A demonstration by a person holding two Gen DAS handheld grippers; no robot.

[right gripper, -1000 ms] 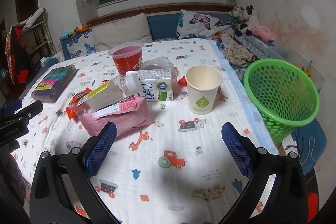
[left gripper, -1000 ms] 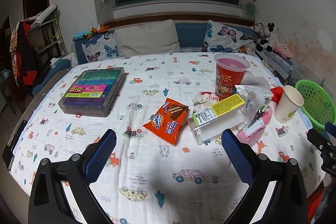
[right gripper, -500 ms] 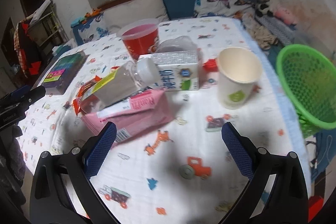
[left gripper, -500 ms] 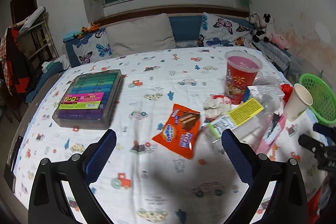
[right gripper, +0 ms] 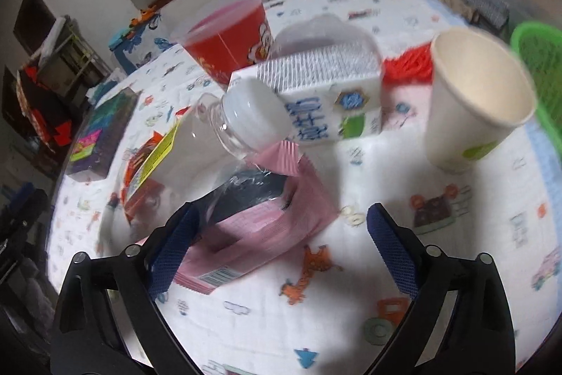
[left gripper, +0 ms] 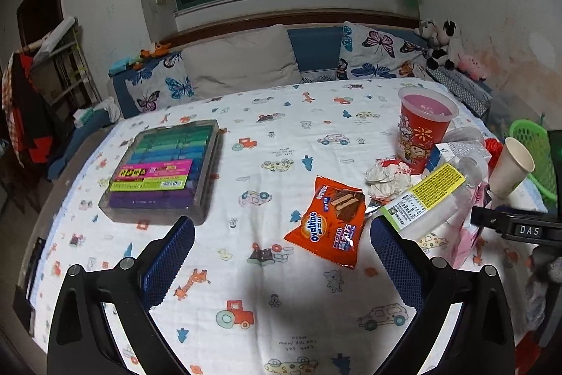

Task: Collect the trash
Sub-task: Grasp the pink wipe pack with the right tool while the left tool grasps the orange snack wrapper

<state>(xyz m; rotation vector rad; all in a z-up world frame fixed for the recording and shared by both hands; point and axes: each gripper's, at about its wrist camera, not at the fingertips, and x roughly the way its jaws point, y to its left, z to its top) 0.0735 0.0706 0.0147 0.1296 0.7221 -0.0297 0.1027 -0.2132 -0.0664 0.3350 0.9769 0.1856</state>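
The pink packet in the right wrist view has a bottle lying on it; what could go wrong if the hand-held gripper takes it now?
1. The clear bottle leans on the pink packet; pulling the packet out may send it rolling.
2. The milk carton and paper cup stand close behind and could get knocked.
3. The right hand-held gripper is open and empty, its jaws having just been closing slightly; one finger overlaps the packet's edge, so the grip may be shallow.

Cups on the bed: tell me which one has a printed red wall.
The red cup behind the milk carton; the paper cup is plain white.
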